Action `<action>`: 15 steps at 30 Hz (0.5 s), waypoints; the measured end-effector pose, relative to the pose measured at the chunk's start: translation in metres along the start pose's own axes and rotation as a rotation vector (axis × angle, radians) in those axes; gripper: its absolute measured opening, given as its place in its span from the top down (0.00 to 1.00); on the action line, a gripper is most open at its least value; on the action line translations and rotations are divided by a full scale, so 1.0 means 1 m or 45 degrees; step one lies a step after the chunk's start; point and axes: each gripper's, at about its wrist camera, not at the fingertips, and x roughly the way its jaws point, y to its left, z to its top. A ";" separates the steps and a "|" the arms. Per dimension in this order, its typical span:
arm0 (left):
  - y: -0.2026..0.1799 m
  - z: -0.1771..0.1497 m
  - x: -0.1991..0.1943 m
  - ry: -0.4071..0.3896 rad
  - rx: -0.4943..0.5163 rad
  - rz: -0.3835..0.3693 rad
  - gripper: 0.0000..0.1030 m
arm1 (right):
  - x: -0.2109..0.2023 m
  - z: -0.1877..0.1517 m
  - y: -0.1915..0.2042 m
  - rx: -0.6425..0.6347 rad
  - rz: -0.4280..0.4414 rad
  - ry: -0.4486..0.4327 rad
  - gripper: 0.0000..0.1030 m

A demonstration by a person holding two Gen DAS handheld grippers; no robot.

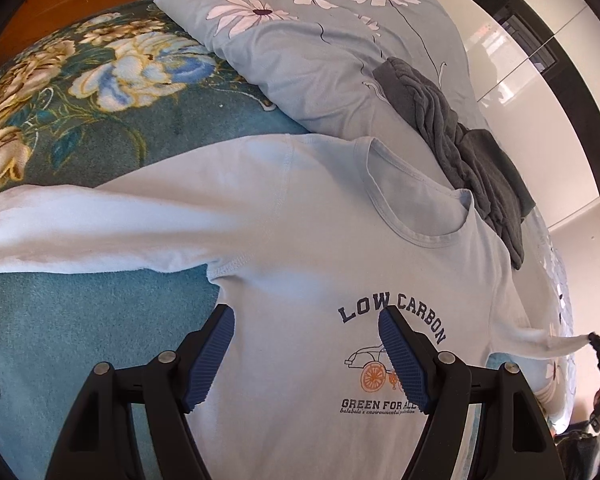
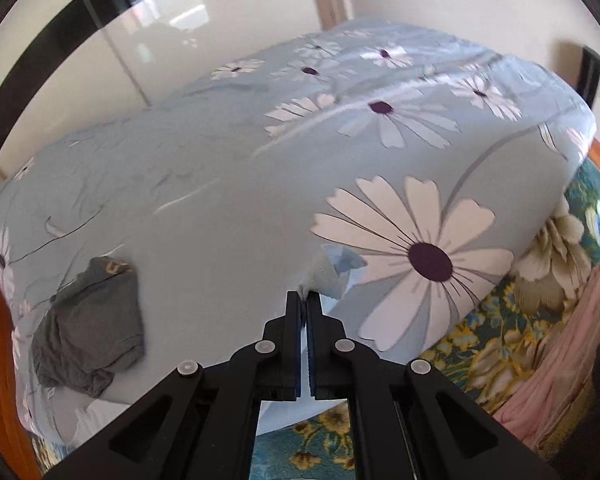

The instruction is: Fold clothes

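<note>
**Right Gripper Pinched the Shirt Sleeve**

A pale blue shirt (image 1: 300,240) lay spread flat on the teal flowered blanket (image 1: 80,140). The left gripper (image 1: 306,320) hung over the shirt's chest with its fingers wide open. The shirt lay below them and nothing was held. The words on the shirt showed between the two blue pads (image 1: 400,356).

The right gripper (image 2: 305,300) was squeezed tight on the tip of the shirt's sleeve (image 2: 324,276). That bit of cloth poked out past its fingertips. Behind it sat a big daisy quilt (image 2: 220,184). A dark grey garment (image 2: 92,320) rested on the quilt.
</note>
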 end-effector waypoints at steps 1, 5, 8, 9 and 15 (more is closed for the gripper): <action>0.003 0.002 -0.003 -0.018 -0.017 -0.002 0.24 | -0.015 -0.001 0.029 -0.120 0.040 -0.038 0.98; 0.023 0.013 -0.022 -0.100 -0.102 -0.001 0.24 | -0.074 -0.036 0.140 -0.513 0.248 -0.163 0.98; 0.043 0.021 -0.039 -0.164 -0.168 0.007 0.24 | -0.089 -0.082 0.213 -0.671 0.417 -0.151 0.98; 0.051 0.023 -0.045 -0.186 -0.193 0.012 0.24 | -0.084 -0.100 0.234 -0.683 0.470 -0.106 0.98; 0.112 0.028 -0.076 -0.291 -0.414 0.035 0.24 | -0.044 -0.222 0.338 -0.740 0.675 0.148 0.98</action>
